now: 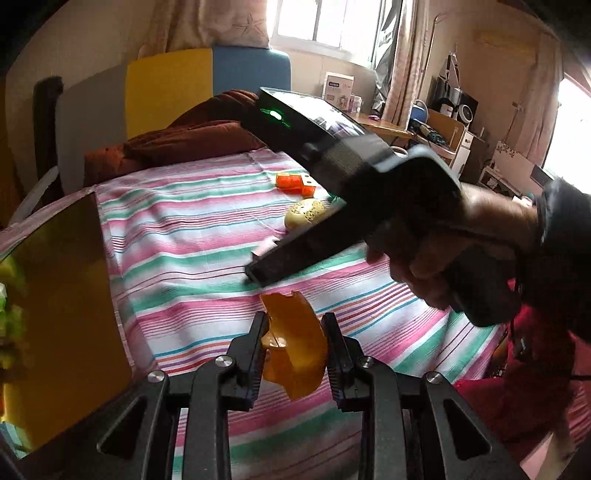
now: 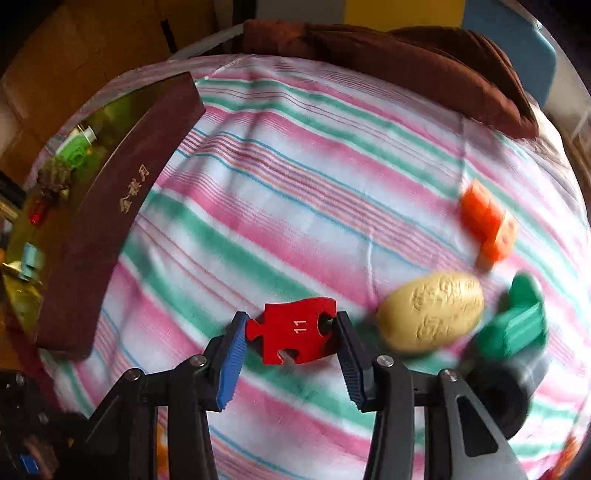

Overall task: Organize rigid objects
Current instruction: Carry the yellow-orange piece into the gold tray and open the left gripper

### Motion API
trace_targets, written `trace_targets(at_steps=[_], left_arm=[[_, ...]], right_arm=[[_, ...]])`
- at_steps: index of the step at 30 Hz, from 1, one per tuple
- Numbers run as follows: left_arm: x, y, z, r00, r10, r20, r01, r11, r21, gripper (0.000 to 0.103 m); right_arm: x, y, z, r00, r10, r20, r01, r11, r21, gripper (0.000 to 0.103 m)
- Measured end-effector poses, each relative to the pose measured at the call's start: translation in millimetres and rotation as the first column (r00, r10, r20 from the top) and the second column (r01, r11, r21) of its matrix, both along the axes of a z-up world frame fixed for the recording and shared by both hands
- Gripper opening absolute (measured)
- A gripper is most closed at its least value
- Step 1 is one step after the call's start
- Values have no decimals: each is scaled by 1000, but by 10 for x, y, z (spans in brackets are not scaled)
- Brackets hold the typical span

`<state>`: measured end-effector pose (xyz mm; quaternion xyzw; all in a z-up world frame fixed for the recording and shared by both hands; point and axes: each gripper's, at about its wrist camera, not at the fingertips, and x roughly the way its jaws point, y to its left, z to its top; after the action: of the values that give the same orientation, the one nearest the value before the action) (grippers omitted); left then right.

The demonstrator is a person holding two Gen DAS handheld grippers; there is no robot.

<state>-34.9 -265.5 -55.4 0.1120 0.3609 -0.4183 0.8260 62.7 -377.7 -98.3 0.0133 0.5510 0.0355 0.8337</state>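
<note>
Left gripper (image 1: 295, 332) clamped on amber piece (image 1: 291, 347), raised over striped sheet (image 1: 192, 236). Right gripper (image 2: 291, 332) straddling red puzzle piece (image 2: 295, 336) on sheet, pads at its edges, grip unclear. Beside: yellow egg (image 2: 432, 312), orange block (image 2: 487, 225), green toy (image 2: 517, 321); box (image 2: 96, 236) leftward.

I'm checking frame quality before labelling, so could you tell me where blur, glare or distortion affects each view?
Left wrist view: windows blown out, the box beside the bedsheet smeared, fisheye bending.
Right wrist view: green toy and orange blocks motion-blurred, red puzzle piece sharp, gold box lining glaring.
</note>
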Motion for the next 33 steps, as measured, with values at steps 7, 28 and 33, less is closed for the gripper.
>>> trace_targets(at_steps=[7, 28, 33], left_arm=[[-32, 150, 72, 999, 34, 31, -34, 999, 4, 29], [116, 566, 454, 977, 195, 82, -192, 980, -43, 29], [216, 700, 489, 968, 242, 67, -238, 969, -63, 29]], right_arm=[[-167, 57, -26, 997, -24, 76, 25, 999, -22, 46], [-151, 39, -61, 996, -14, 85, 16, 1000, -17, 47], [-161, 41, -60, 995, -6, 96, 9, 1000, -27, 47]])
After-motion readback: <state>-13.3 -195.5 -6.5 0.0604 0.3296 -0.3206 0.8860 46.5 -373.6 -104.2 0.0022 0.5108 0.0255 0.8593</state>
